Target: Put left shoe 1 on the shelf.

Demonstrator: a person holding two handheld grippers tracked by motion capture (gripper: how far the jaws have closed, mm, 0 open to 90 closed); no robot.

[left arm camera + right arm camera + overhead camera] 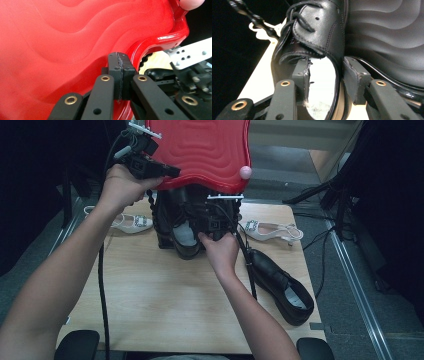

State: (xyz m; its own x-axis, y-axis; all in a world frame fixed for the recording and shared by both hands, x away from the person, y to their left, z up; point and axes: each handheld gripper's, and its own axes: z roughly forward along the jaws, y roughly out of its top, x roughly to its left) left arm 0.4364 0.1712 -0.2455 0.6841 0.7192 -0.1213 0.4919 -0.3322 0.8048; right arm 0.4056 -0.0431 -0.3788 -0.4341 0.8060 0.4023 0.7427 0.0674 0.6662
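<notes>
1. Wooden table on a dark floor, with metal rails at both sides; two white sandals lie toward its far edge, left and right.
2. Red lid, wavy surface, stands lifted and tilted over a black case at table centre. It looks like rigid moulded plastic, glossy, likely slick.
3. Left gripper has its jaws pressed together on the near rim of the red lid, seen close in the left gripper view, where the pads meet at the rim. Judgement: the rim is the right place to hold, thin enough to pinch, but the lid could pivot or slip if the grip eases.
4. Black shoe sits in the open case under the lid, laces up.
5. Right gripper straddles the shoe's side wall at the opening: one pad inside, one outside. Jaws spread; cannot tell if the pads press the leather.
6. Handling: leather upper looks soft and bendy at the collar, sole stiff, moderate weight. Collar wall is the best pinch point; it may fold, so a deep bite helps.
7. Second black shoe lies on the table at the right, well apart from the case.
</notes>
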